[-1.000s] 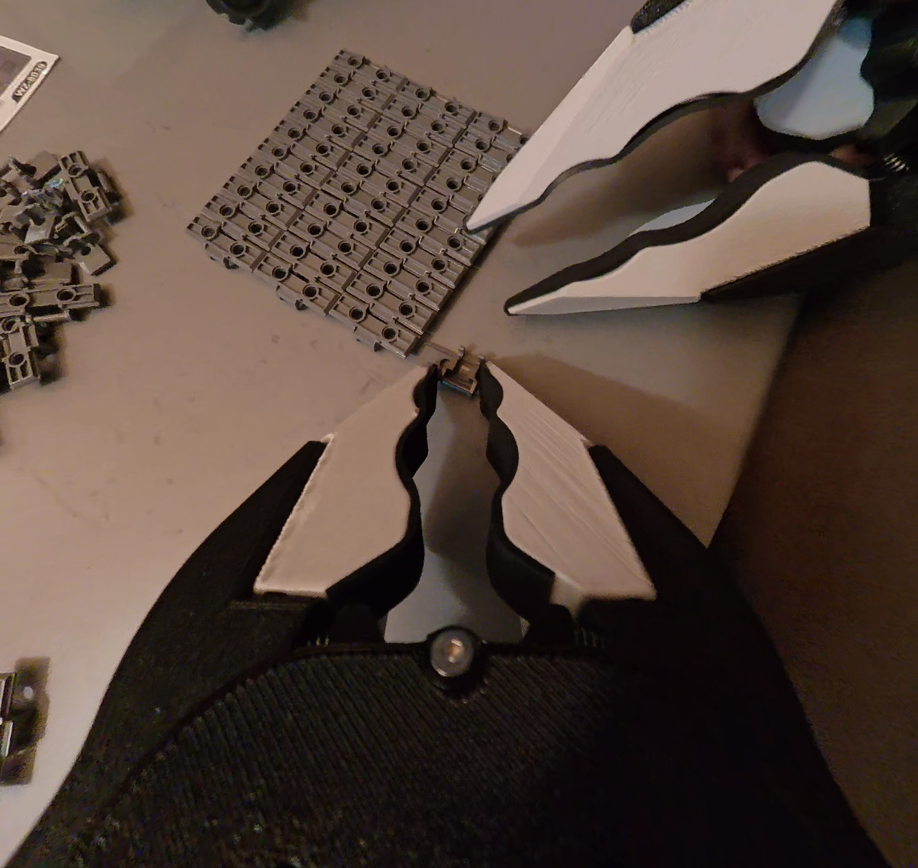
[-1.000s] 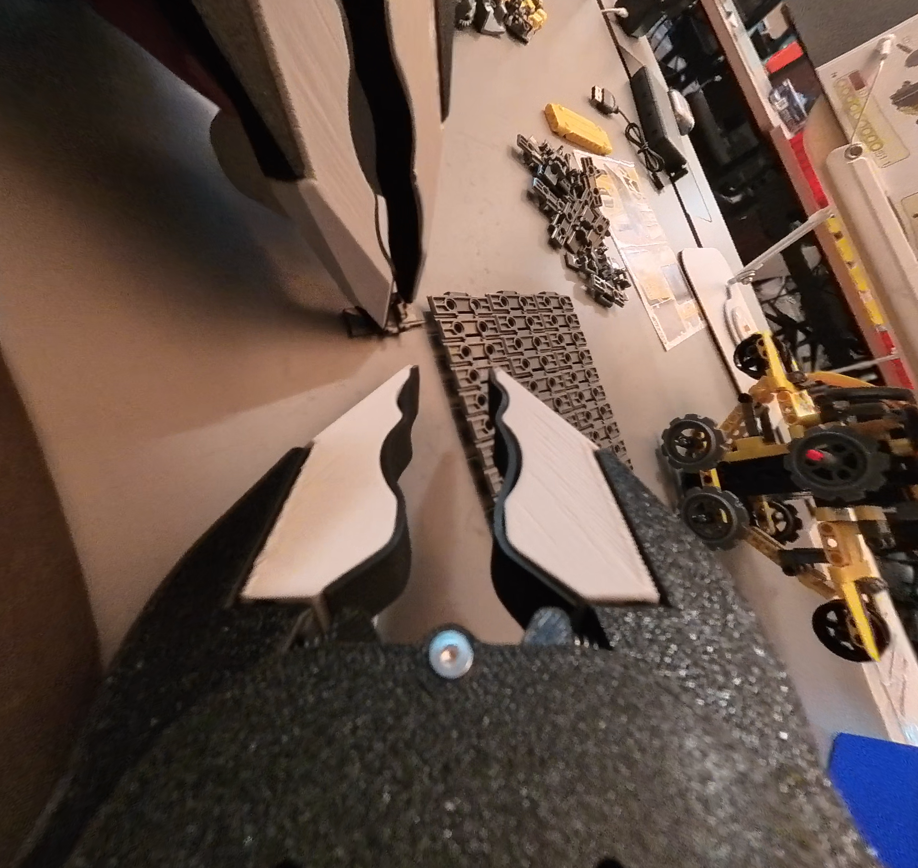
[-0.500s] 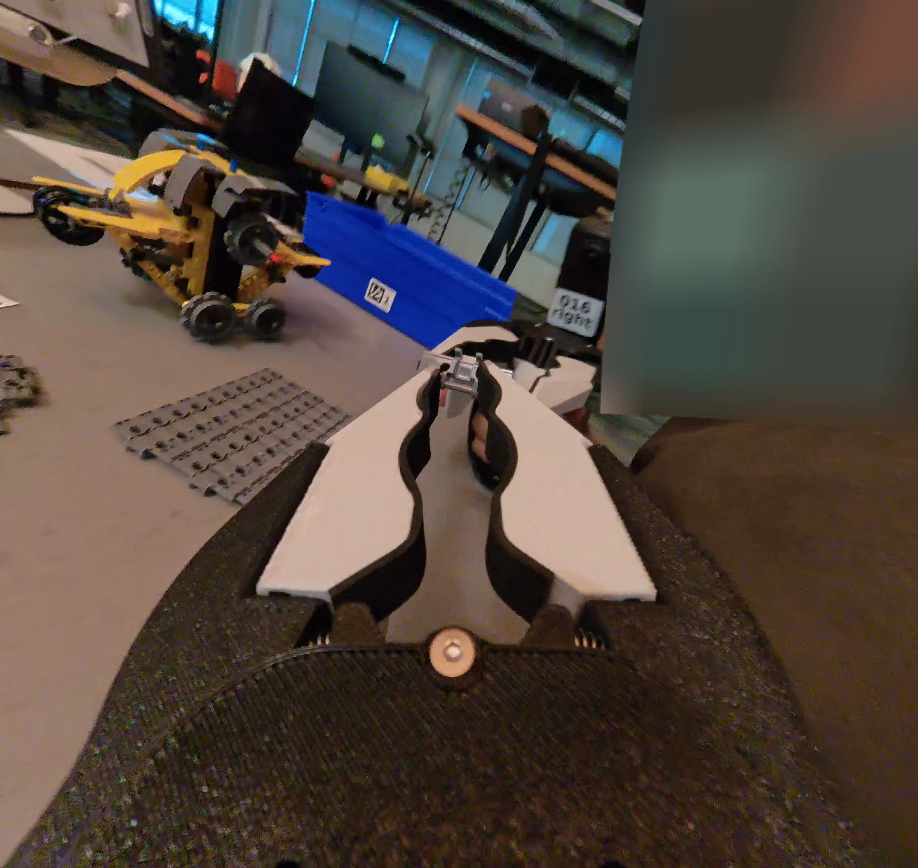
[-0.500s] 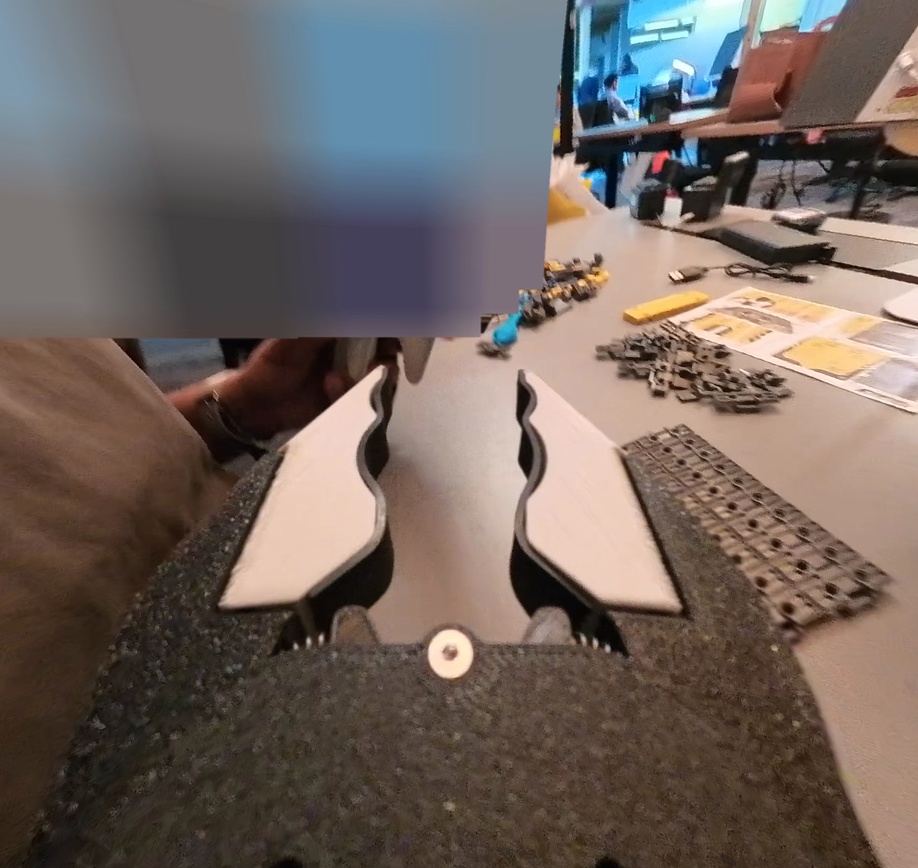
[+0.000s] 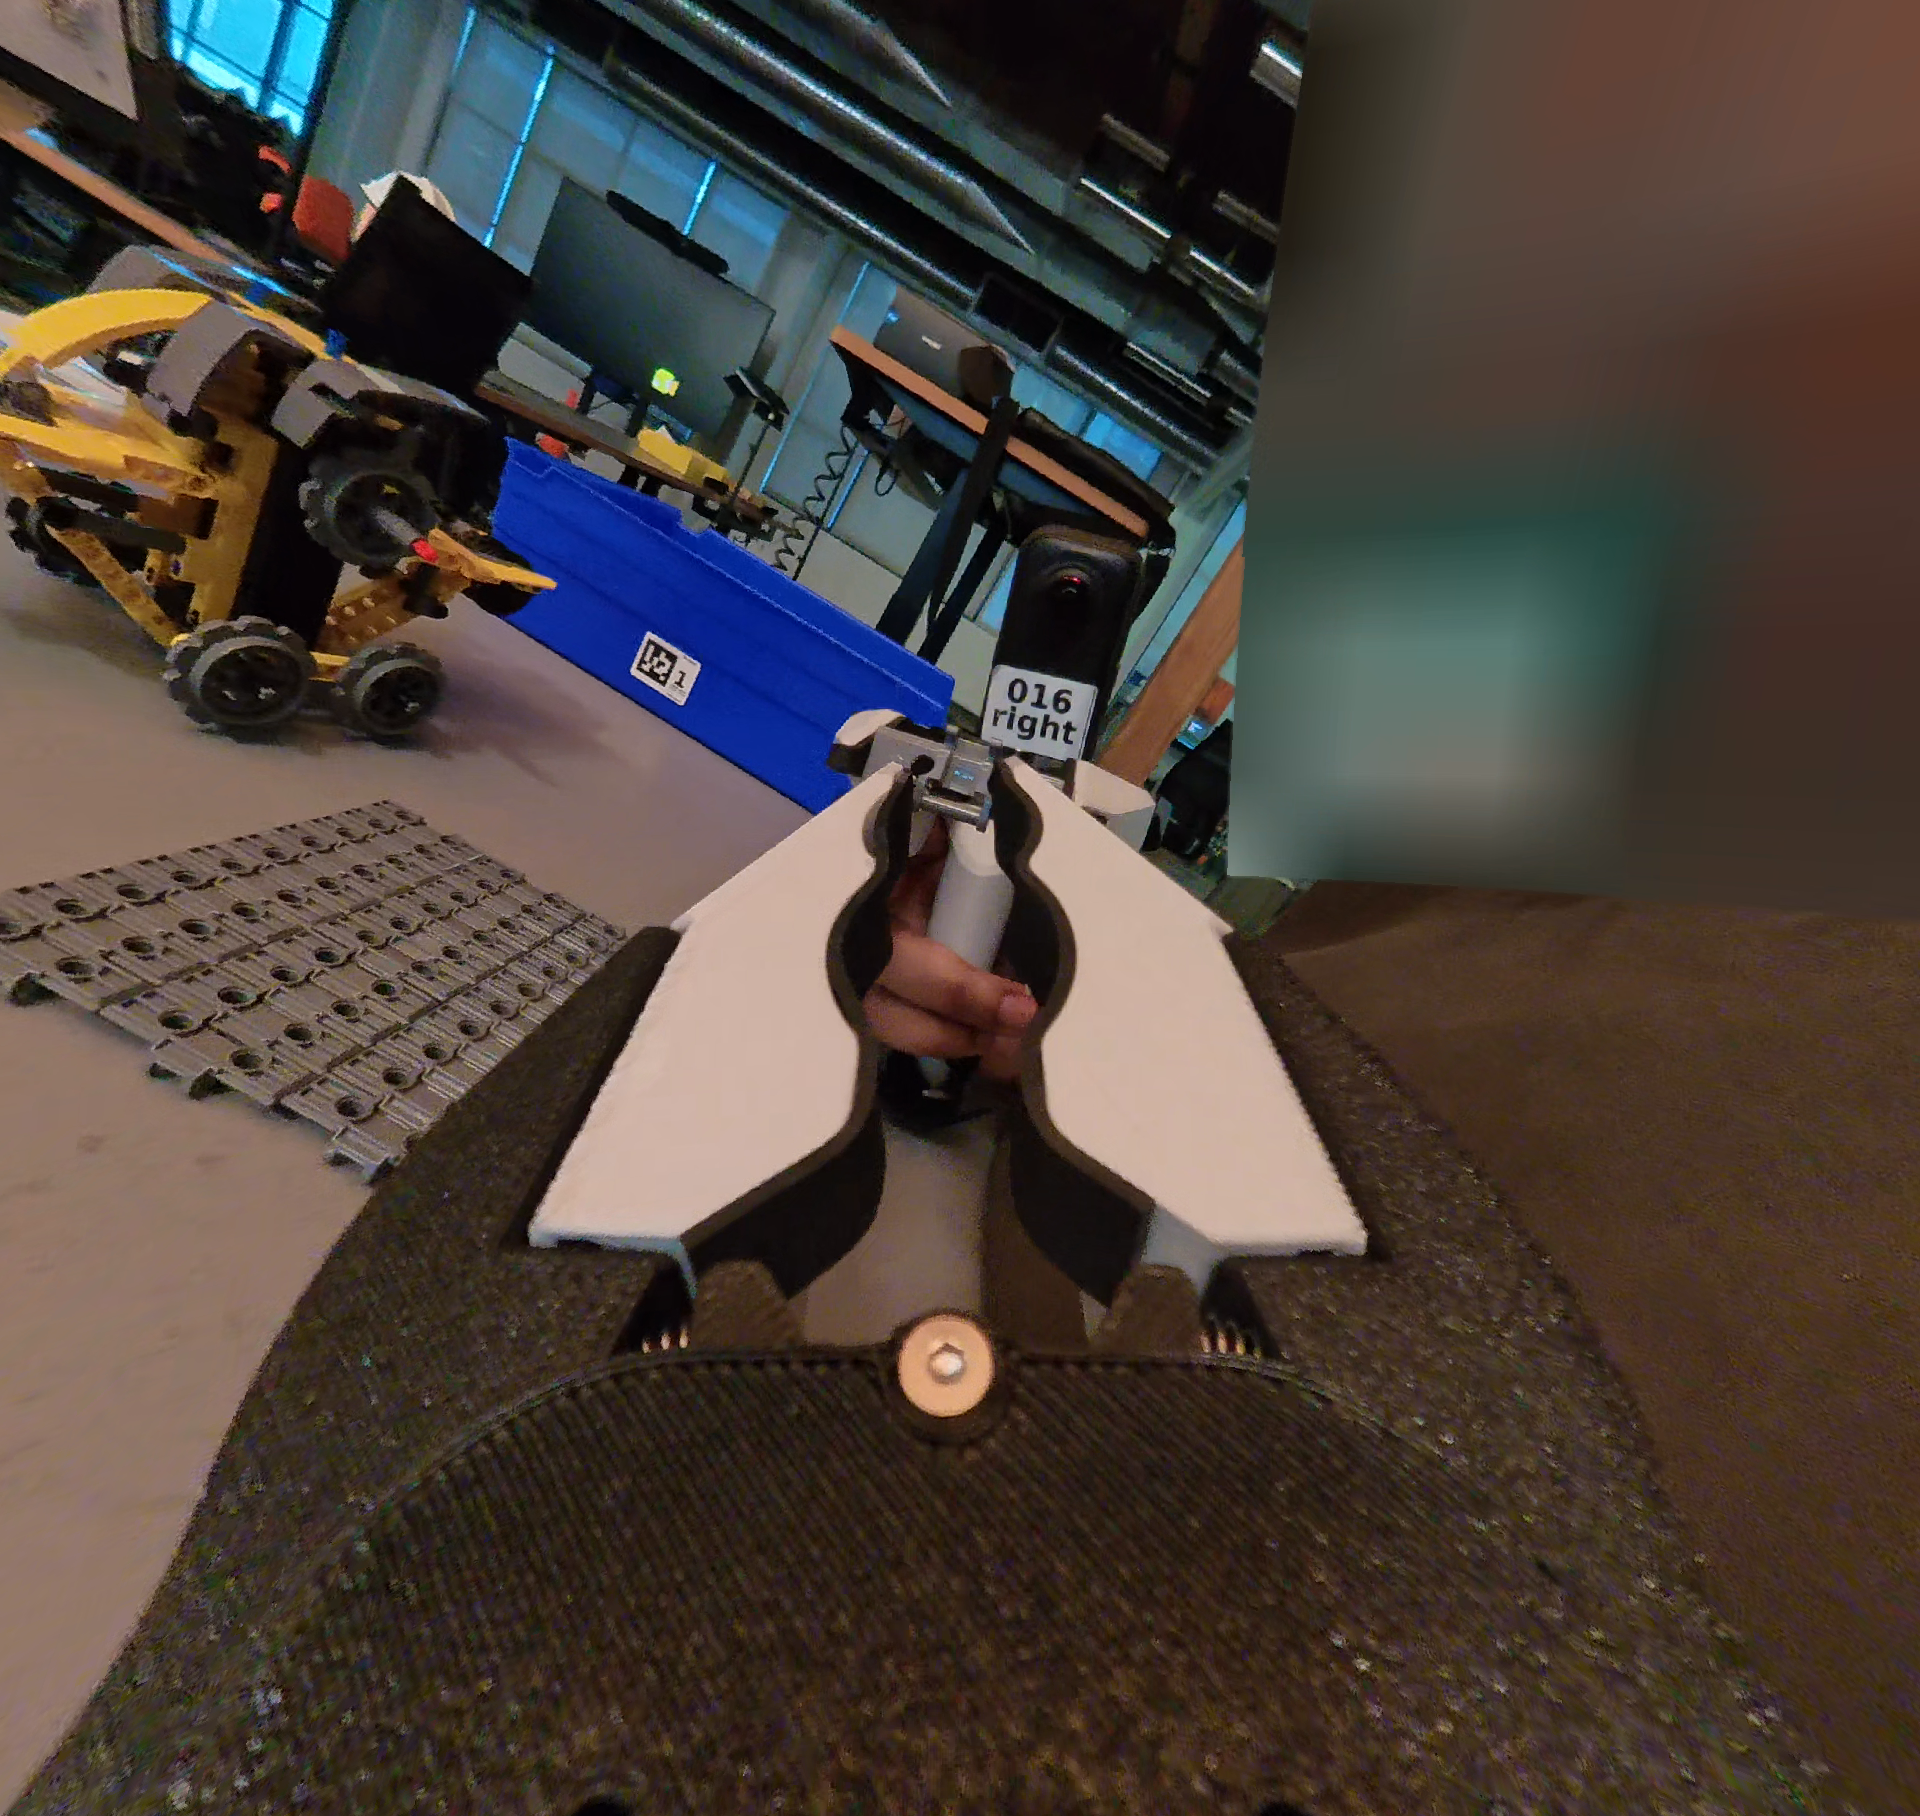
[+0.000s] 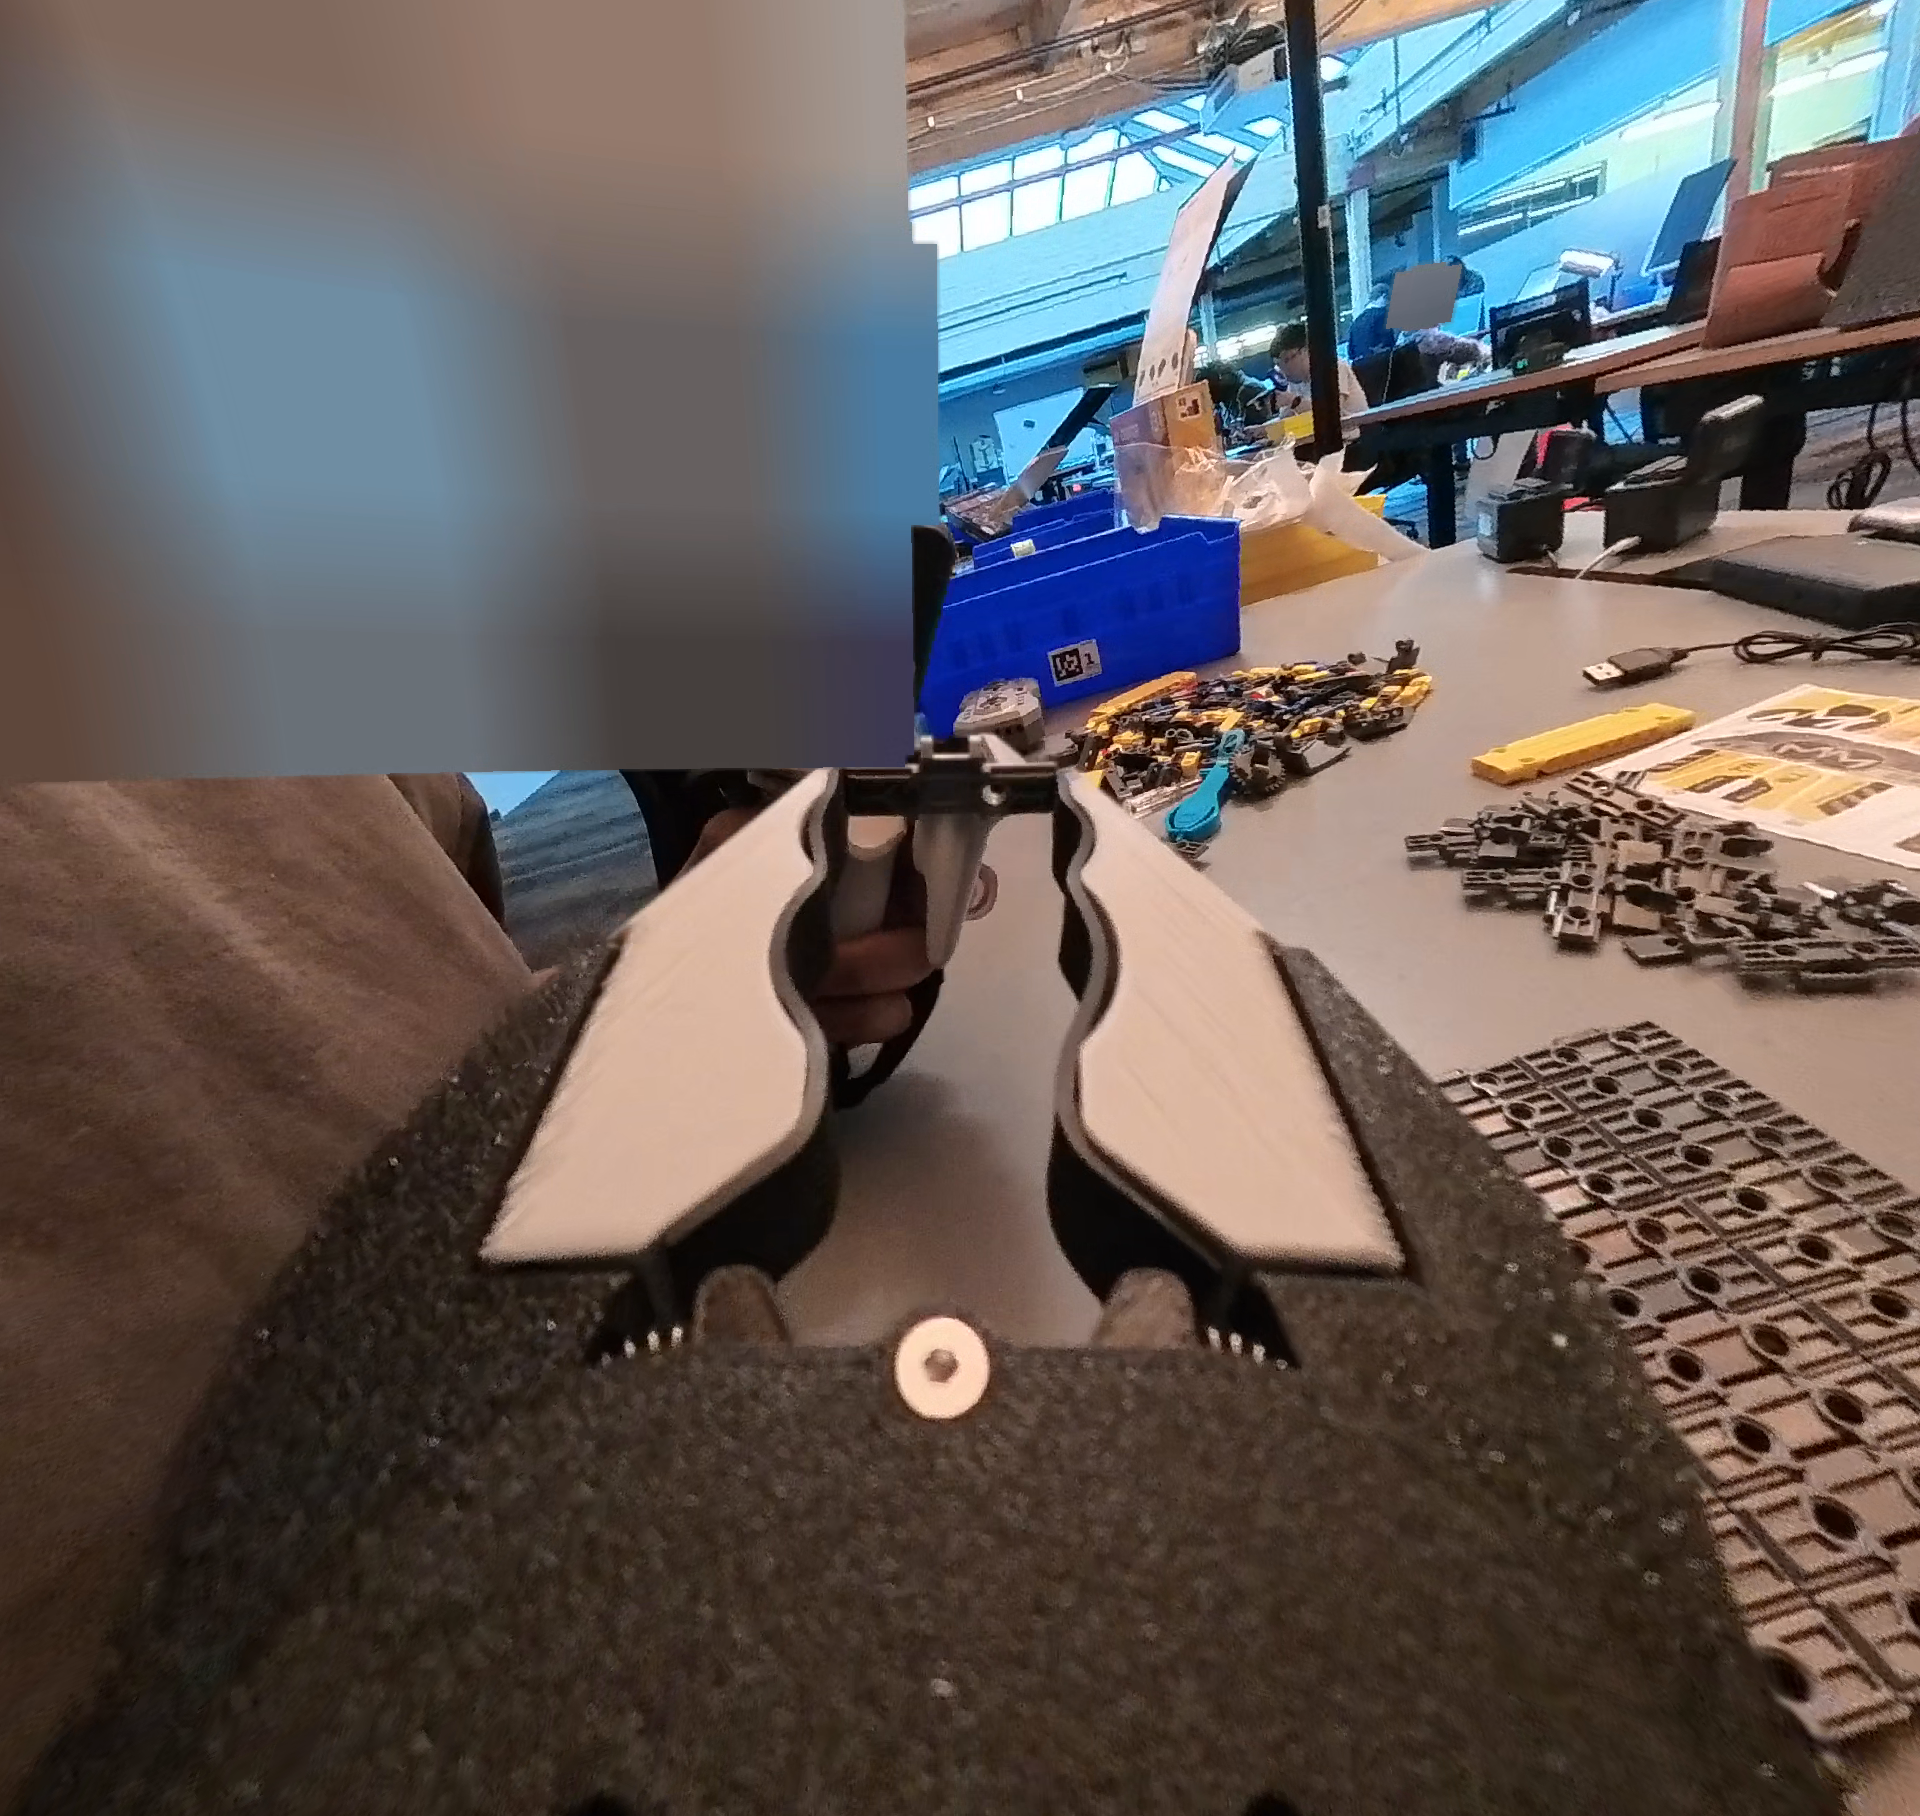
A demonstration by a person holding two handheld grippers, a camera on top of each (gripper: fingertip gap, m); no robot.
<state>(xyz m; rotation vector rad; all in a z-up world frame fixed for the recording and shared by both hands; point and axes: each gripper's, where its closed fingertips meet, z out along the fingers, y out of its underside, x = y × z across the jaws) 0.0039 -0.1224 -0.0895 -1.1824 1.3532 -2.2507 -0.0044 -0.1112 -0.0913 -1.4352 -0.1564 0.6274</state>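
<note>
While the left gripper (image 5: 954, 787) pinches a small grey link (image 5: 958, 792) at its fingertips, raised above the table (image 5: 125, 1299), the right gripper (image 6: 948, 798) faces it, jaws spread wide either side of that link; whether they touch it, I cannot tell; an assembled grey mat (image 5: 281, 956) lies alongside, loose links (image 6: 1662, 883) heaped beyond.

We held our left gripper (image 5: 954, 798) pinched nearly closed, raised tip to tip against our wider-spread right gripper (image 6: 945, 790).

fingers: I see white wedges (image 5: 727, 1028), wavy black inner pads
body: black grainy shell, silver screw (image 5: 943, 1365)
sleeve: brown (image 6: 208, 987)
</note>
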